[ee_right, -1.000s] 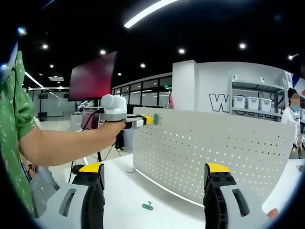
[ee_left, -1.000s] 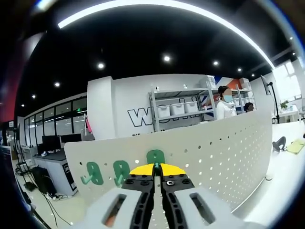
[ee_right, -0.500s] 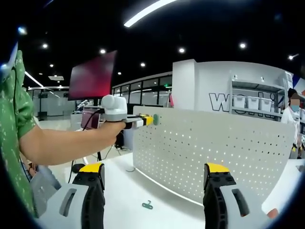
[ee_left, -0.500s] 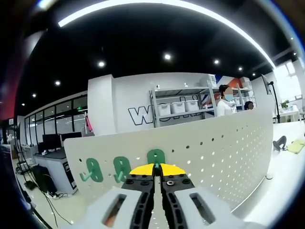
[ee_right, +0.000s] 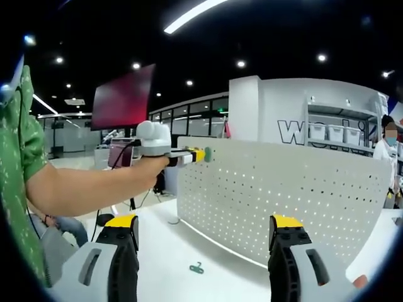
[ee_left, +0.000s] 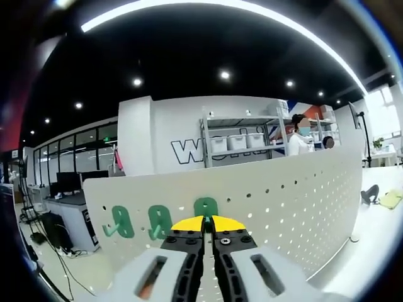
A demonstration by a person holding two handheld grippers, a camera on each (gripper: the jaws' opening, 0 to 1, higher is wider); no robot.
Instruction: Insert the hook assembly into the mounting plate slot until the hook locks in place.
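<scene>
A white pegboard mounting plate stands upright on the white table. Two green hooks hang on its upper left part. My left gripper is shut on a third green hook, holding it against the plate near the top edge. In the right gripper view that left gripper reaches in from the left with the green hook at the plate's top corner. My right gripper stands open, low in front of the plate, with nothing between its jaws. A loose green hook lies on the table.
A person's bare forearm and green sleeve cross the left of the right gripper view. Behind the plate stand shelves with white bins, a person and desks with monitors. A dark object lies on the table at far right.
Both views have shifted slightly. The left gripper stays shut on the hook at the plate's top; the right gripper has not changed.
</scene>
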